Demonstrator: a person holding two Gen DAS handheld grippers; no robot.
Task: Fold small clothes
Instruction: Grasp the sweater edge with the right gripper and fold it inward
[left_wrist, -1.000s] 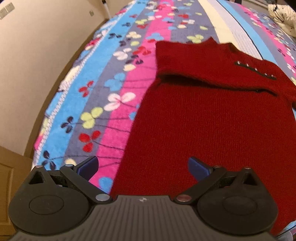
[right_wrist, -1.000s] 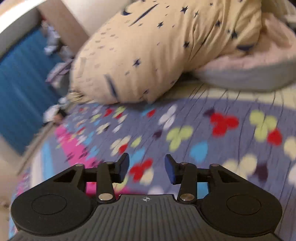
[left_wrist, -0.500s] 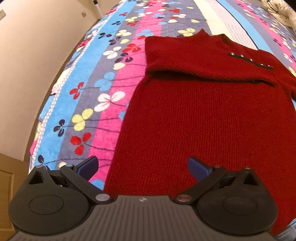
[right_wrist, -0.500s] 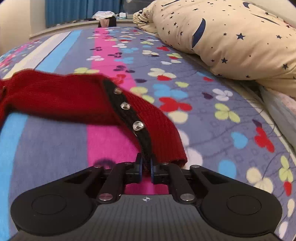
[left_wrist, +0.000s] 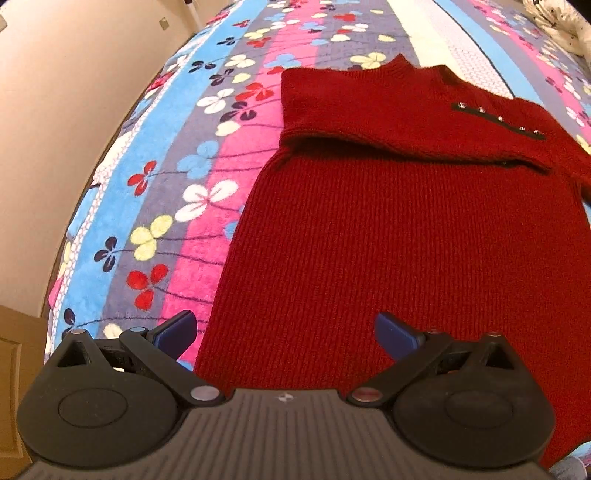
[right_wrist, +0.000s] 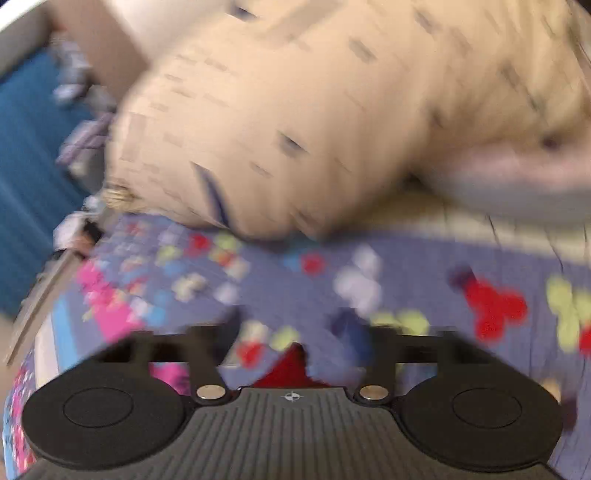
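A red knit sweater (left_wrist: 399, 236) lies flat on the flowered bedspread (left_wrist: 207, 162). One sleeve with a dark strip of metal studs (left_wrist: 498, 120) is folded across its chest. My left gripper (left_wrist: 284, 332) is open and empty, just above the sweater's hem. In the blurred right wrist view my right gripper (right_wrist: 295, 328) is open, and a small patch of the red sweater (right_wrist: 288, 369) shows low between its jaws. It holds nothing that I can see.
A beige wall (left_wrist: 66, 110) runs along the bed's left side, with a wooden door (left_wrist: 14, 369) at lower left. A cream star-print pillow (right_wrist: 332, 110) and a pale duvet (right_wrist: 517, 177) lie ahead of the right gripper. Blue curtains (right_wrist: 26, 166) hang at far left.
The right gripper held the studded sleeve cuff half a second ago; now it is open and has swung away toward the pillow. The left gripper has drifted slightly over the hem.
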